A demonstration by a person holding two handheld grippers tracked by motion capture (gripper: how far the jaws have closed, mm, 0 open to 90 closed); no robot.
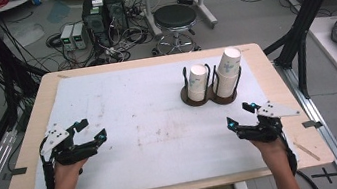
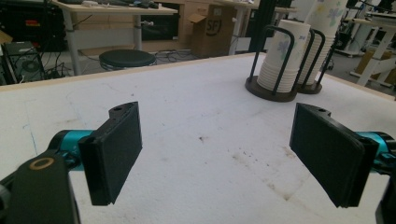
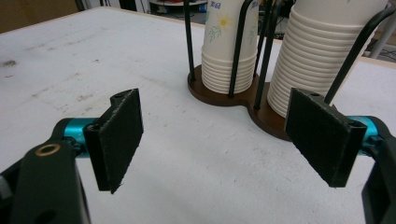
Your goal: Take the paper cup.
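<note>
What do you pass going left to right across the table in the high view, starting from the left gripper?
left gripper → shorter stack of paper cups → taller stack of paper cups → right gripper. Both stacks stand in a dark two-slot cup holder towards the far side; both grippers are open and hold nothing.

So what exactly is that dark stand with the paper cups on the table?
The cup holder is a dark brown figure-eight base with thin black wire uprights. It stands upright on the white table cover, far right. Each ring holds an upside-down stack of white flower-printed paper cups; the right stack is taller. Nothing else touches it.
</note>
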